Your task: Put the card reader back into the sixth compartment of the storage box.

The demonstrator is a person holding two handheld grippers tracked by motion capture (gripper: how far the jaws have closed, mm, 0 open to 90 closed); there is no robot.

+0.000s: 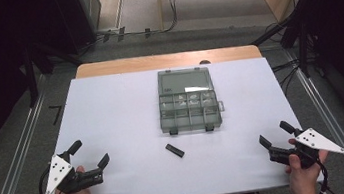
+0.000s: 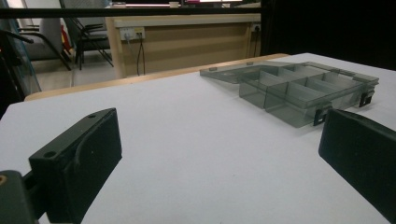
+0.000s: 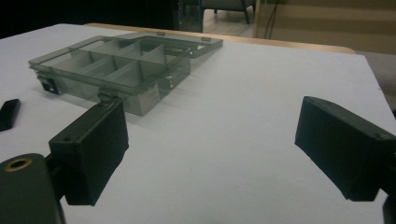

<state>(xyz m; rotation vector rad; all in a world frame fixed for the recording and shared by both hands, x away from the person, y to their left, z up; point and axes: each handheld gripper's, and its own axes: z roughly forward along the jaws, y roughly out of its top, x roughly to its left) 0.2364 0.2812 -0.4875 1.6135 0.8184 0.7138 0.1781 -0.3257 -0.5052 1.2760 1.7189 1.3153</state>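
Open organiser box on a white bench, both grippers idle.

A smoky translucent plastic compartment box (image 1: 190, 109) lies mid-bench, lid folded flat behind, small pale parts in its back cells; no readable writing. A small black rectangular block (image 1: 175, 150) lies just in front of it. The left gripper (image 1: 89, 155) and right gripper (image 1: 274, 133) sit near the bench's (image 1: 112, 115) front corners, matte black fingers (image 2: 79, 158) spread wide, holding nothing.

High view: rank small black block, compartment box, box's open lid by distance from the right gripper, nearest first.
From the right gripper:
1. Small black block, to its left on the near part of the table.
2. Compartment box, farther in, mid-table.
3. Open lid, flat beyond the box, toward the far edge.
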